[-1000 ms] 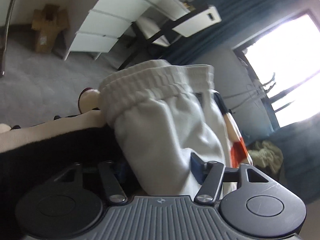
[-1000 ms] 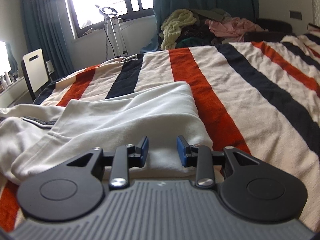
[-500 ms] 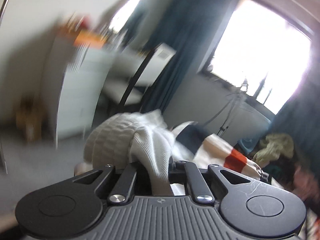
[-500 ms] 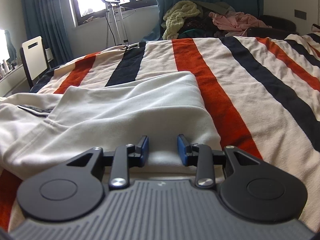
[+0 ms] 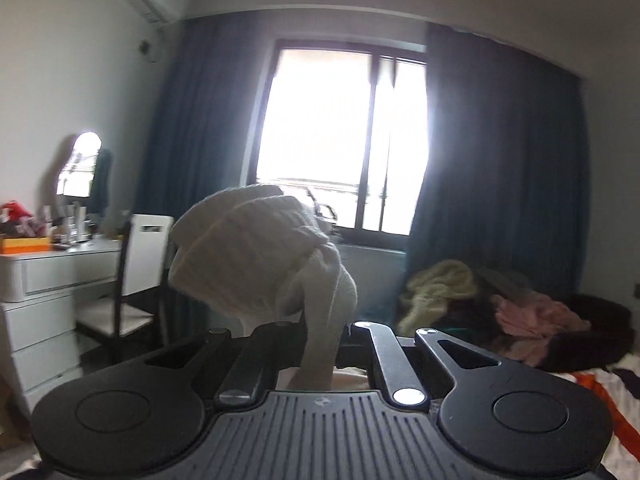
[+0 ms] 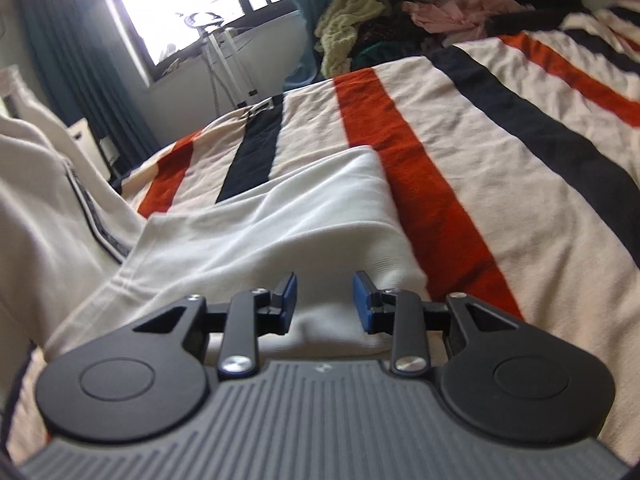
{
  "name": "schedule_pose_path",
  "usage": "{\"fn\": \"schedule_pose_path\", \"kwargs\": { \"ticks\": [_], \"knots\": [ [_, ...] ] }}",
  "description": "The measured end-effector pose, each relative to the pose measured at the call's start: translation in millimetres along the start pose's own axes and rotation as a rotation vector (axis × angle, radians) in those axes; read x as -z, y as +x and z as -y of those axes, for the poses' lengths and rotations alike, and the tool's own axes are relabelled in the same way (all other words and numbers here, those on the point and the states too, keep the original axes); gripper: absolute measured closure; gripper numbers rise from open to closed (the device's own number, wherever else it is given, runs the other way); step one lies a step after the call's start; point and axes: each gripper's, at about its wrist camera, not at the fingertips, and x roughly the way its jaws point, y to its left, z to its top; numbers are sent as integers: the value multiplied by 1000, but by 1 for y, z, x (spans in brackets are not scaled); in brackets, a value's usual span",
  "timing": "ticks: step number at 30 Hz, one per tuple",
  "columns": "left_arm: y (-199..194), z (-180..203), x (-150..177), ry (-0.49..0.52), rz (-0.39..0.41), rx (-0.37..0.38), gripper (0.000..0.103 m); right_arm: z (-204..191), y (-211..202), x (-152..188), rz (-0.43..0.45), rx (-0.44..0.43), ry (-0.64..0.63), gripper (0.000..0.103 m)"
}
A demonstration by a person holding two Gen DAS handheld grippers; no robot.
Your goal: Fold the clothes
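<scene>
- In the left wrist view, the left gripper (image 5: 320,344) has its jaws drawn right together, pinching a bunched fold of the white ribbed-waistband cotton garment (image 5: 256,256), which stands up above the fingers, clear of the bed.
- In the right wrist view, the right gripper (image 6: 324,300) hangs over the lower hem of the same white garment (image 6: 280,216); its blue-padded fingers (image 6: 289,295) stand partly apart with cloth under the gap and nothing pinched between them.
- The garment lies spread on the near left part of the cream bed cover with red and navy stripes (image 6: 500,152), and its left side, edged with a dark trim band (image 6: 86,204), rises steeply out of the frame.
- Far left in the left wrist view stands a white chest of drawers (image 5: 44,304), its drawers closed, with an orange box (image 5: 26,245) and small bottles on top; what the box holds cannot be told.
- A white-backed chair (image 5: 136,280) stands just right of the drawers.
- At the far end of the bed is a loose heap of clothes, pale yellow and pink among them (image 6: 400,12).
- Beyond are dark blue curtains (image 5: 500,184) and a bright window (image 5: 340,140).
</scene>
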Motion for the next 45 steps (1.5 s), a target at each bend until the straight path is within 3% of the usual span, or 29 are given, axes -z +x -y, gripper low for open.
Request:
{"fn": "schedule_pose_path", "kwargs": {
  "ticks": [4,7,9,13,15,17,20,21,22,24,26,28,30,31,37,41,42,45],
  "knots": [
    [6,73,49,102,-75,101,96,15,-8,-12,35,25,40,67],
    [-1,112,112,171,-181,180,95,33,-13,-20,53,60,92,67],
    [-1,131,152,225,-275,236,95,48,-16,-25,66,81,140,66],
    [-12,150,200,350,-329,270,94,69,-18,-28,75,40,243,66],
    [3,141,198,362,-366,292,86,76,-19,-27,81,-15,302,66],
    [24,106,189,335,-445,308,51,79,-19,-26,91,-91,367,66],
    [35,75,169,325,-525,342,25,81,-22,-27,110,-176,426,66],
    [32,62,160,312,-537,369,21,81,-23,-28,113,-203,440,66],
    [28,49,150,298,-548,395,19,81,-23,-27,109,-234,462,66],
    [15,30,140,286,-551,404,17,81,-21,-24,82,-296,526,54],
    [4,13,134,278,-547,392,16,80,-18,-20,49,-362,587,24],
    [-3,-3,131,274,-538,360,15,70,-14,-18,-1,-452,591,19],
    [-15,-19,129,270,-534,322,15,56,-9,-16,-52,-527,563,19],
    [-16,-21,132,280,-537,306,15,48,-5,-16,-67,-524,538,19],
    [-15,-27,137,302,-510,279,15,15,40,-13,-144,-404,393,20],
    [-13,-25,145,396,-446,253,15,12,54,-13,-128,-358,362,21],
    [-12,-25,147,400,-453,255,15,13,52,-14,-107,-347,358,23],
    [-6,-28,151,368,-484,269,15,11,42,-18,-27,-279,282,49]
  ]
}}
